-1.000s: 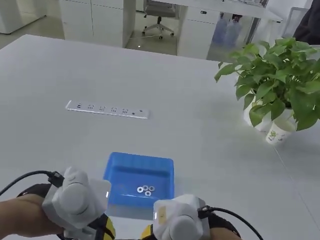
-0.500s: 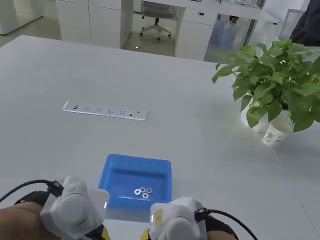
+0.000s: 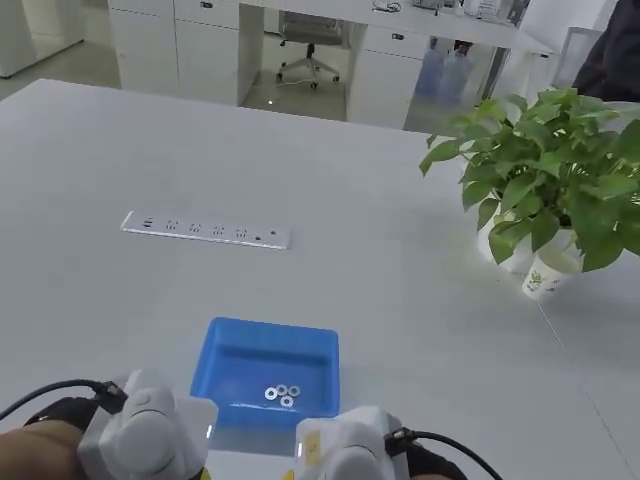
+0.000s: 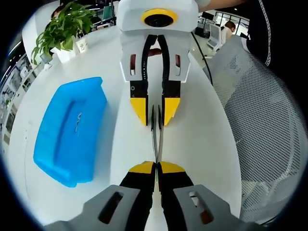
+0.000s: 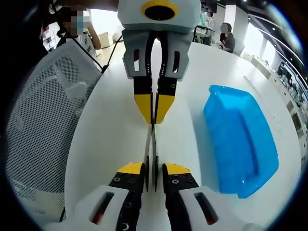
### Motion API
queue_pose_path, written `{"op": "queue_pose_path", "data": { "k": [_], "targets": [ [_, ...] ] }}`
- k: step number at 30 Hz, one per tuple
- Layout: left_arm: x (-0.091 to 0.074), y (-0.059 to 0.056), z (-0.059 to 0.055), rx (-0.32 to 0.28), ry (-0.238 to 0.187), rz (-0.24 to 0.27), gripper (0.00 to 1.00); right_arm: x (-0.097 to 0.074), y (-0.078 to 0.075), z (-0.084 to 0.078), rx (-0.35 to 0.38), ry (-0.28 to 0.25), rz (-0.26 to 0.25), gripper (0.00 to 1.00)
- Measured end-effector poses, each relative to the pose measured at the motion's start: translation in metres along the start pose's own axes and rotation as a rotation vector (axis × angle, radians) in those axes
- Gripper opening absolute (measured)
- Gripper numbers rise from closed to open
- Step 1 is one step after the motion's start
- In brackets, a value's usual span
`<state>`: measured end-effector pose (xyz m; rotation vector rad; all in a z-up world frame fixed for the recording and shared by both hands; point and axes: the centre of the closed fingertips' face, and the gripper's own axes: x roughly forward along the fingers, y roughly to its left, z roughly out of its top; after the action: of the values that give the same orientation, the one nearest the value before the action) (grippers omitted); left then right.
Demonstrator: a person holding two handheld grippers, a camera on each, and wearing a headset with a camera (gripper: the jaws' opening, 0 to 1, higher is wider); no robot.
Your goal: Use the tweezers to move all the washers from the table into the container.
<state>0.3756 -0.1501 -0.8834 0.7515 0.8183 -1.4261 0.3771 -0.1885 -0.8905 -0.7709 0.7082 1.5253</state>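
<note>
One pot [image 3: 548, 270], well apart from the container [image 3: 228, 352], bears unreadable green print

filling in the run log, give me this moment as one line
left gripper: jaws shut on tweezers | right gripper: jaws shut on tweezers | washers: clustered in blue container

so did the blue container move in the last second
No, the blue container sits at the same offset from the power strip; the camera itself shifted.
</note>
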Motion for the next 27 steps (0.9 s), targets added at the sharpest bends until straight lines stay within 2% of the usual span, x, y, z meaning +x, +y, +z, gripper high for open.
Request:
{"op": "queue_pose_path", "data": {
  "k": [6, 12, 16, 20, 24, 27],
  "targets": [
    [-0.002, 0.002, -0.002, -0.004, 0.013, 0.018, 0.15, -0.003, -0.001, -0.001, 0.005, 0.003, -0.012, 0.22],
    [-0.012, 0.005, 0.001, -0.056, -0.017, 0.045, 0.25, -0.011, -0.01, 0.0, 0.034, -0.011, -0.047, 0.27],
    [-0.025, 0.009, 0.002, -0.12, -0.049, 0.078, 0.29, -0.024, -0.014, 0.003, 0.078, -0.04, -0.079, 0.33],
    [-0.04, 0.014, 0.004, -0.191, -0.107, 0.138, 0.34, -0.04, -0.019, -0.001, 0.129, -0.066, -0.126, 0.38],
    [-0.052, 0.011, 0.003, -0.242, -0.154, 0.177, 0.4, -0.059, -0.022, -0.005, 0.167, -0.09, -0.18, 0.44],
    [-0.06, 0.005, -0.003, -0.267, -0.165, 0.201, 0.44, -0.072, -0.024, -0.009, 0.2, -0.112, -0.222, 0.48]
  ]
}}
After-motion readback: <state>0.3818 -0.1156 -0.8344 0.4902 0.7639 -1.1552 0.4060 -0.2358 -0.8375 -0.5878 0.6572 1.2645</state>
